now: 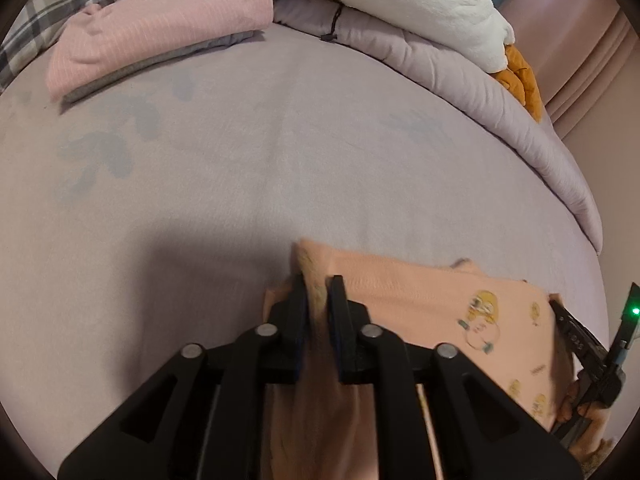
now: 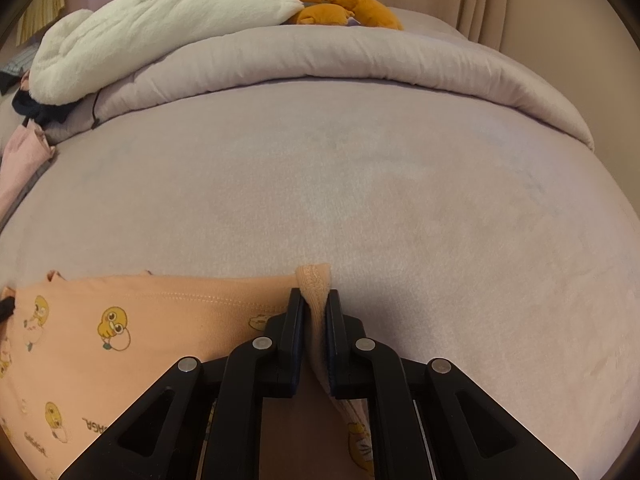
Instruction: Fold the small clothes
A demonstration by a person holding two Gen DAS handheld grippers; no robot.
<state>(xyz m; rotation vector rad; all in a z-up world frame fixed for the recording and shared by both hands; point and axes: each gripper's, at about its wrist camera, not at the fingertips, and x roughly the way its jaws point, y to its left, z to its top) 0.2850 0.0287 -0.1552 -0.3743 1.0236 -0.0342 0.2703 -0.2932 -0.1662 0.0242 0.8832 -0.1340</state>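
Both tools, left (image 1: pixel 318 286) and right (image 2: pixel 314 300), seemingly pinch soft peach knit garment (image 2: pixel 160 320).

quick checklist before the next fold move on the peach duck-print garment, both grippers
1. Left gripper has a corner of the peach garment between its jaws: ok, though the pads look slightly parted, so firm grip: cannot tell.
2. Right gripper has the other corner fold between its jaws: ok; pressing on it: cannot tell.
3. Top edge runs straight between the two grippers: ok.
4. Bed sheet ahead is bare for laying the fold: ok.
5. Folded pink clothes and white plush lie well away from the garment: ok.
6. Lower part of the garment, under the grippers: cannot tell.
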